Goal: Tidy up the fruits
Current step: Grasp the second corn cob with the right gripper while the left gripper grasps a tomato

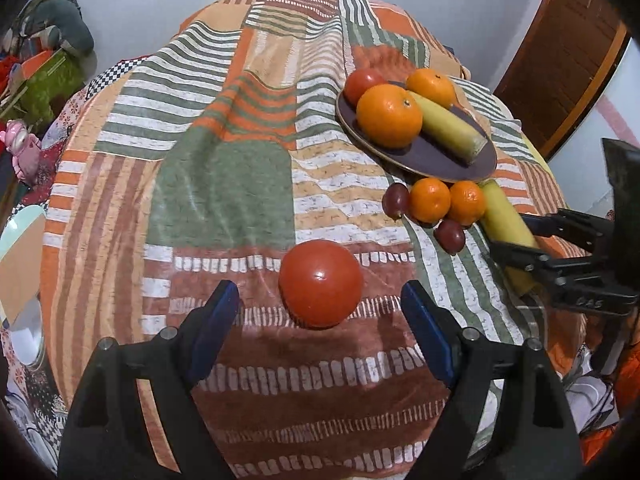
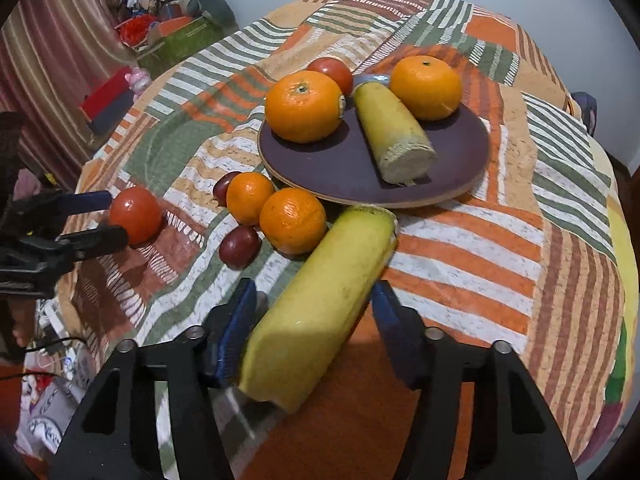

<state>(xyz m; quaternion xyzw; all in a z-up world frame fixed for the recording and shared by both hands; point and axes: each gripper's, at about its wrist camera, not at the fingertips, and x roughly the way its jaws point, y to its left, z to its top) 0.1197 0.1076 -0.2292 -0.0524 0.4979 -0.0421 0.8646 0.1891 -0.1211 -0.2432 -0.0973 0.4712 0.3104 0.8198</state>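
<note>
The left gripper [image 1: 320, 300] stands spread wide on either side of a red tomato [image 1: 321, 284] resting on the striped patchwork cloth [image 1: 216, 184], its blue pads [image 1: 222, 308] clear of the skin. Further right lie two dark plums [image 2: 239, 247], one each side of two mandarins [image 2: 293, 220], just in front of a dark plate [image 2: 344, 168] carrying two oranges [image 2: 304, 106], a second tomato [image 2: 331, 72] and a cut yellow piece. The right gripper [image 2: 316, 300] is also spread, straddling a long yellow fruit [image 2: 320, 308] lying on the cloth; whether its pads touch it cannot be told.
</note>
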